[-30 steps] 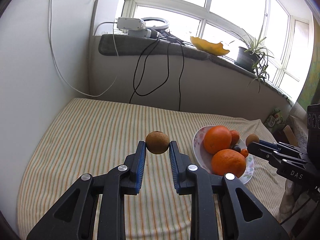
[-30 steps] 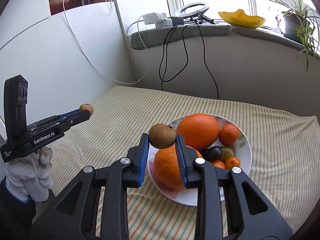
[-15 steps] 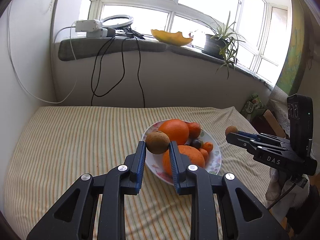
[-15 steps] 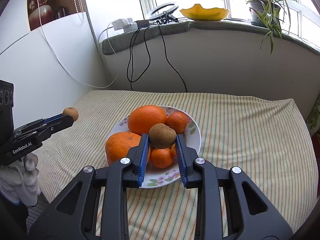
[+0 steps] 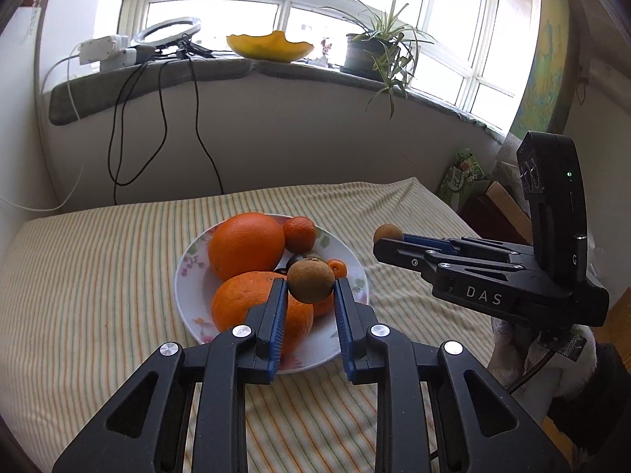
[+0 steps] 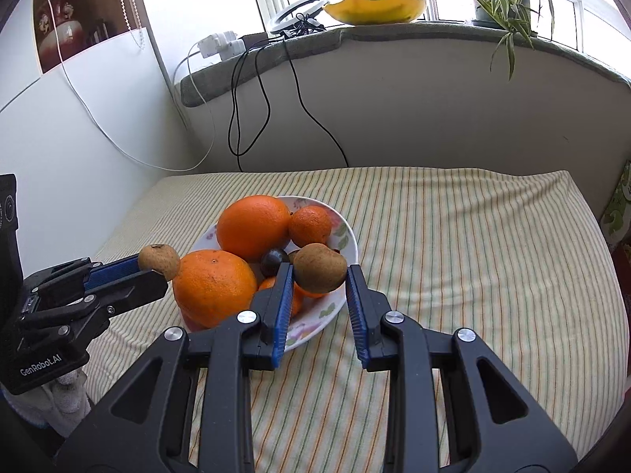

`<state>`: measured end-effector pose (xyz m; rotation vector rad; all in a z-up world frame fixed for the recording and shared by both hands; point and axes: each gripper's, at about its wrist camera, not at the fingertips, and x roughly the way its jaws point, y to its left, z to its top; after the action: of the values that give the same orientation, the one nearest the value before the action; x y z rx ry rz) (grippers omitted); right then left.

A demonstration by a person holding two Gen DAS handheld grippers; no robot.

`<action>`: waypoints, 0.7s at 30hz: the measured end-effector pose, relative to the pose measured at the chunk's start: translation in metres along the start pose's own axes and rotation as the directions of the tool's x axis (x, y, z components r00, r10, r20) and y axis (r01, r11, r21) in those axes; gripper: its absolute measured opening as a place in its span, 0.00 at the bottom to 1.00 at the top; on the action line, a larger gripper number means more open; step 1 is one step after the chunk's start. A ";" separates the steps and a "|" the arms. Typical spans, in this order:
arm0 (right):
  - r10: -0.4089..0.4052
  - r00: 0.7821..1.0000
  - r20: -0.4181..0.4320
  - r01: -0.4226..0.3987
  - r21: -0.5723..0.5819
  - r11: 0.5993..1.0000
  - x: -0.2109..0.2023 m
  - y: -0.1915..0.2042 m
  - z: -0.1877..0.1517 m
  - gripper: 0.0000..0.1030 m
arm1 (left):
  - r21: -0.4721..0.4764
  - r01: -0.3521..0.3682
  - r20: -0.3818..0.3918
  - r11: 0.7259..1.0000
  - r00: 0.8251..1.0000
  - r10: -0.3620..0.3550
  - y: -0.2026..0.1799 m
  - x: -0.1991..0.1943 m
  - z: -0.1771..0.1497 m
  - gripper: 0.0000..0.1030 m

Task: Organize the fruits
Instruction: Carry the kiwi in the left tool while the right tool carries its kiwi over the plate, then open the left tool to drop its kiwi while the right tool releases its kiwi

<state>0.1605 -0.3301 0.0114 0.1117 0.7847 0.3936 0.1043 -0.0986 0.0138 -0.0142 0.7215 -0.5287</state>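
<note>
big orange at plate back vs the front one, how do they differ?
The back orange is smooth, evenly deep orange and sits at the far side of the plate, beside the mandarin. The front orange looks duller, with a speckled skin, and overhangs the near rim. Both are round, about equal in size, and touch each other.

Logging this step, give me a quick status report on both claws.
Left claw shut on a small brown fruit. Right claw shut on another brown fruit. Both over the fruit plate. Nothing blocking.
</note>
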 end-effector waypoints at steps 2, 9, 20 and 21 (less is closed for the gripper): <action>0.007 1.000 -0.006 -0.007 0.010 1.000 0.003 -0.004 0.000 0.27 | 0.012 0.008 -0.009 1.000 1.000 -0.008 -0.006 0.004 0.000 0.21; 0.033 0.999 -0.032 -0.032 0.030 0.999 0.017 -0.014 0.004 0.27 | 0.033 0.024 -0.042 0.999 0.999 -0.022 -0.016 0.019 -0.001 0.21; 0.062 0.996 -0.057 -0.060 0.031 0.998 0.037 -0.021 0.013 0.27 | 0.045 0.015 -0.055 0.999 0.998 -0.012 -0.019 0.027 0.001 0.22; 0.064 0.996 -0.060 -0.063 0.031 0.998 0.038 -0.022 0.013 0.27 | 0.046 0.014 -0.056 0.999 0.998 -0.012 -0.019 0.027 0.001 0.22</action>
<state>0.2006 -0.3347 -0.0102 0.1525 0.8486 0.4477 0.1130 -0.1282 0.0011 0.0390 0.7637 -0.5600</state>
